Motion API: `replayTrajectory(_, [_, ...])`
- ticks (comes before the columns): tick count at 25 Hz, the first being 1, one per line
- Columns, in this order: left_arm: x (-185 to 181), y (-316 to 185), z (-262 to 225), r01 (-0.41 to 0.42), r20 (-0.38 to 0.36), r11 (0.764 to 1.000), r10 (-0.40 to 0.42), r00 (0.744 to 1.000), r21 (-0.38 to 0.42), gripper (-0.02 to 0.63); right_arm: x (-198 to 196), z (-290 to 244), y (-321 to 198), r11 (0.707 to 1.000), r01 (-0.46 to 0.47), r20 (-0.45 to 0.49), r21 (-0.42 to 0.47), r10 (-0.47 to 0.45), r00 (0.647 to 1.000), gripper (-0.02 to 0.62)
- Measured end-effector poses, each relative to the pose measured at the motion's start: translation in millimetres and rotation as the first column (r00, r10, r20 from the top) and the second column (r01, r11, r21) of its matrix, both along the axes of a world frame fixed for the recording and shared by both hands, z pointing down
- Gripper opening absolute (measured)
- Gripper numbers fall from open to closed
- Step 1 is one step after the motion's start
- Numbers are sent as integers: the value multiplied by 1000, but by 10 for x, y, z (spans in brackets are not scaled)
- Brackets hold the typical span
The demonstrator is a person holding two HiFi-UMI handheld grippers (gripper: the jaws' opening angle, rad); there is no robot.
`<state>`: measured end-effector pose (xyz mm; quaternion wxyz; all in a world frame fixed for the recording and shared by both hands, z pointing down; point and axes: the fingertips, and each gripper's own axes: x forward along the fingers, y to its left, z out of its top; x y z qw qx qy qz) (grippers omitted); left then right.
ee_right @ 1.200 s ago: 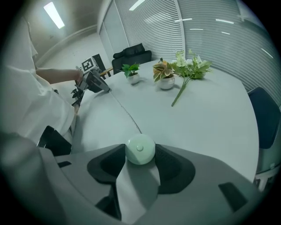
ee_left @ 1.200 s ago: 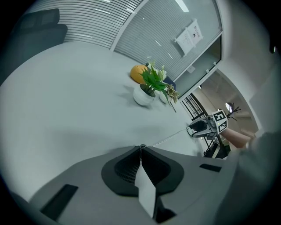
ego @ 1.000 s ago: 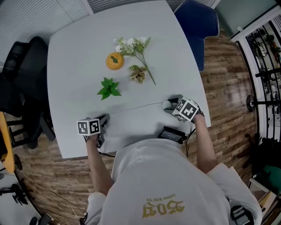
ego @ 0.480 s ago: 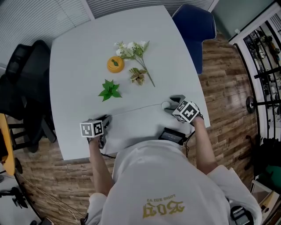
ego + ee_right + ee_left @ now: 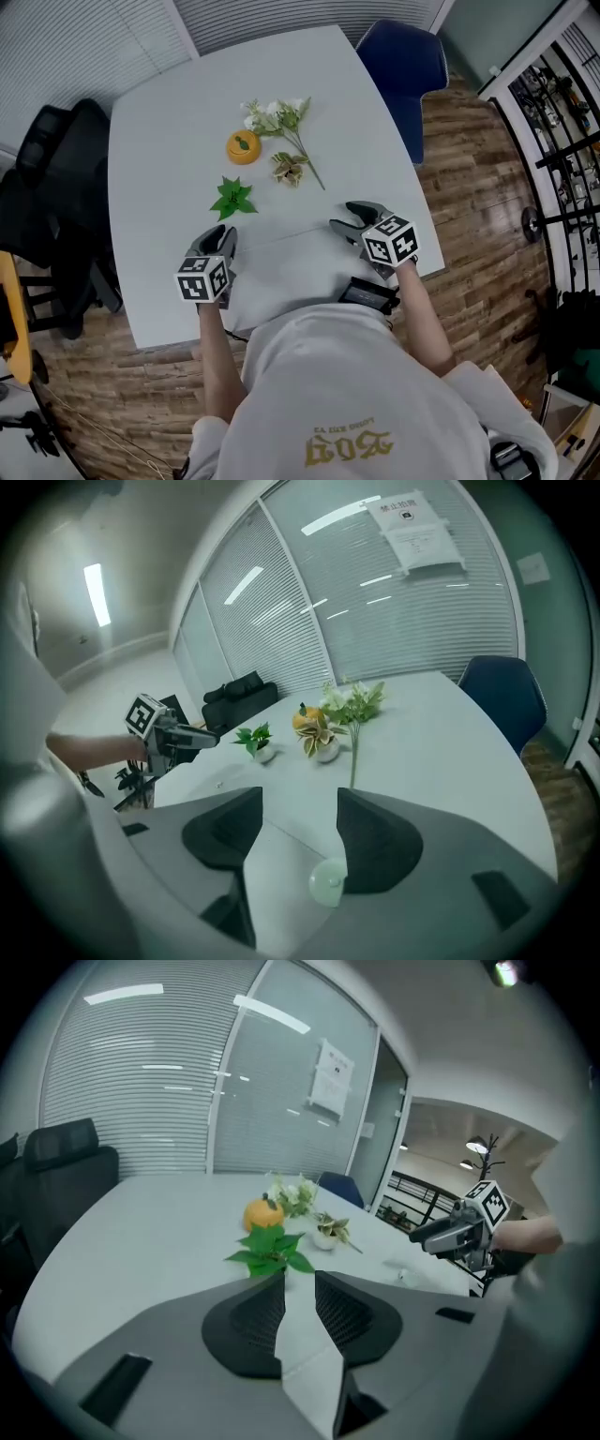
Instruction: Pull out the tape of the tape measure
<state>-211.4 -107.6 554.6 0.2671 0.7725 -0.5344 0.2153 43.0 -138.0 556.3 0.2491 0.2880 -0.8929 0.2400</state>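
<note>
Basically the large pale grey table point(image 5: 159, 141) already carries a drawn-out tape, so I judge the step in hand as letting go and backing off cleanly. To do it well, both tools should clear the tabletop without a jaw snagging the strip or nudging the case. If more length is wanted, one gripper pins the case flat while the other re-pinches the free tip and pulls low along the table, away from the ornaments at the far side. Risk as I read it: the strip may spring back once nothing holds it. The left gripper point(image 5: 220, 236) hovers over the near left part of the table, and its jaws have just been opening. In its own view they stand a narrow gap apart with only bare table between them, touching nothing. The right gripper point(image 5: 343, 217) hovers near the table's right edge, and its jaws have just been opening too. They are spread wide, with no pad pressing on anything. The white flower stem point(image 5: 281, 117), green leaf sprig point(image 5: 232, 199) and small orange ornament point(image 5: 243, 147) sit further up the table, well apart from both tools. The small round pale tape measure case point(image 5: 328, 881) lies on the table below the right gripper, just beside its right jaw in that gripper's view, not clamped. The thin pale tape point(image 5: 281, 232) runs from there across the table toward the left gripper.
</note>
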Motion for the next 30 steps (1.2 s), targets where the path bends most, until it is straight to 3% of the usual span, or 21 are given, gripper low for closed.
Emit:
replayTrajectory(5, [235, -76, -368, -16, -57, 992, 23, 998, 124, 90, -128, -269, 40, 998, -54, 86, 32, 51, 995, 247])
replayTrajectory(10, [356, -69, -585, -34, -78, 982, 49, 996, 185, 80, -154, -505, 86, 993, -101, 140, 55, 93, 986, 219])
replayTrajectory(16, [399, -40, -797, -11, -97, 963, 38, 995, 270, 91, -131, -739, 124, 981, -170, 186, 98, 150, 971, 141])
replayTrajectory(18, [414, -23, -889, -5, -106, 955, 38, 994, 295, 49, -133, -817, 152, 976, -195, 215, 101, 170, 962, 123])
replayTrajectory(24, [532, 0, -1075, -33, -95, 942, 69, 993, 334, 3, -107, -1029, 247, 953, -257, 231, 161, 217, 948, 26])
replayTrajectory(30, [607, 19, -1001, -49, -81, 947, 79, 994, 317, 3, -79, -1038, 287, 942, -261, 183, 209, 224, 957, 15])
